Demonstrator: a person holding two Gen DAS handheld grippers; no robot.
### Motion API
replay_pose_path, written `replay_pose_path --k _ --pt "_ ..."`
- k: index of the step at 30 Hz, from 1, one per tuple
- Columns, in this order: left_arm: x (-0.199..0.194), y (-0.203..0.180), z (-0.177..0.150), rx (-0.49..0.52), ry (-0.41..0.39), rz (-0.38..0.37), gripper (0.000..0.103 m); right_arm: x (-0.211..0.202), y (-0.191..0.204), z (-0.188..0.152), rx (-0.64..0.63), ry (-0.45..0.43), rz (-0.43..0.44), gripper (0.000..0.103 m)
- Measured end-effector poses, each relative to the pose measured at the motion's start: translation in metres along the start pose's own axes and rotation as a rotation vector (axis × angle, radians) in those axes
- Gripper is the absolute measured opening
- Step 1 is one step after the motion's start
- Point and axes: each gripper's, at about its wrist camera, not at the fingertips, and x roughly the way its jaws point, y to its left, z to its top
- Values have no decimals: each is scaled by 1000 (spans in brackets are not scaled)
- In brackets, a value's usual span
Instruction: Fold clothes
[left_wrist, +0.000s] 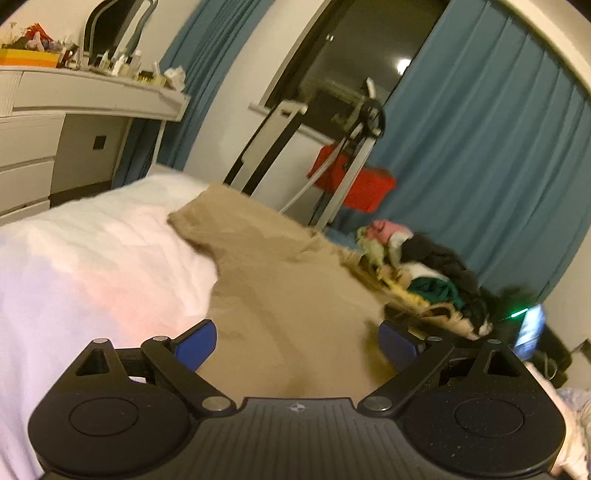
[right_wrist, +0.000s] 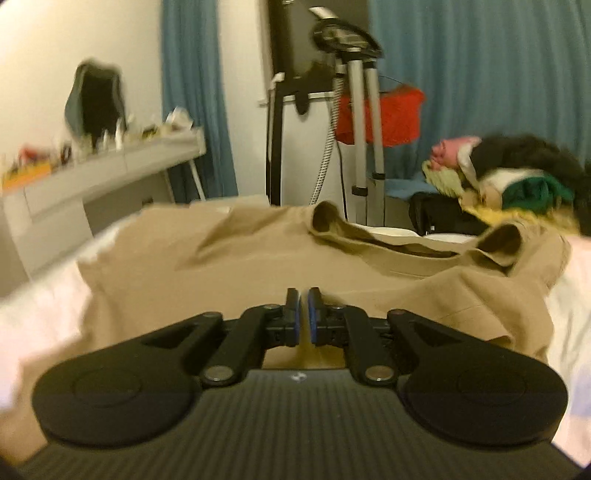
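A tan T-shirt (left_wrist: 280, 280) lies spread on the white bed (left_wrist: 92, 258). My left gripper (left_wrist: 297, 343) is open, its blue pads (left_wrist: 197, 345) wide apart just above the shirt, holding nothing. In the right wrist view the same shirt (right_wrist: 258, 258) lies flat with its collar (right_wrist: 369, 240) toward the far side and a sleeve bunched at the right. My right gripper (right_wrist: 303, 317) has its pads nearly together over the shirt's near edge; whether cloth is pinched between them is hidden.
A pile of mixed clothes (left_wrist: 424, 273) lies at the far right of the bed, also in the right wrist view (right_wrist: 517, 184). A white dresser (left_wrist: 55, 122) stands at the left. A garment steamer stand (right_wrist: 354, 110) with a red cloth (right_wrist: 384, 114) stands before blue curtains (left_wrist: 480, 147).
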Motion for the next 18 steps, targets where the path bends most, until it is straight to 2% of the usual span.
replay_pose_path --k 1,2,3,4,6,9,13,16,18 --pt "5 2 -1 0 23 5 95 -12 -5 5 31 3 9 45" --pt "10 2 -2 1 50 8 95 -24 -9 9 60 1 17 78" --pt "15 1 -4 3 79 9 94 -37 -8 14 83 -20 19 88" --pt "19 0 -6 3 106 9 93 -57 -11 16 107 -50 18 91" --pt "21 -2 -8 1 150 -9 93 -100 -16 19 147 -85 20 91" --pt "12 -9 -11 22 169 -32 92 -168 -20 15 205 -108 -11 91" --pt "-7 -29 -24 104 204 -75 91 -267 -24 -15 321 -132 -102 91" --pt "-25 -50 -42 170 256 -162 89 -325 -27 -53 418 -161 -132 91" --pt "-37 -67 -57 230 290 -210 89 -350 -30 -77 435 -174 -157 91"
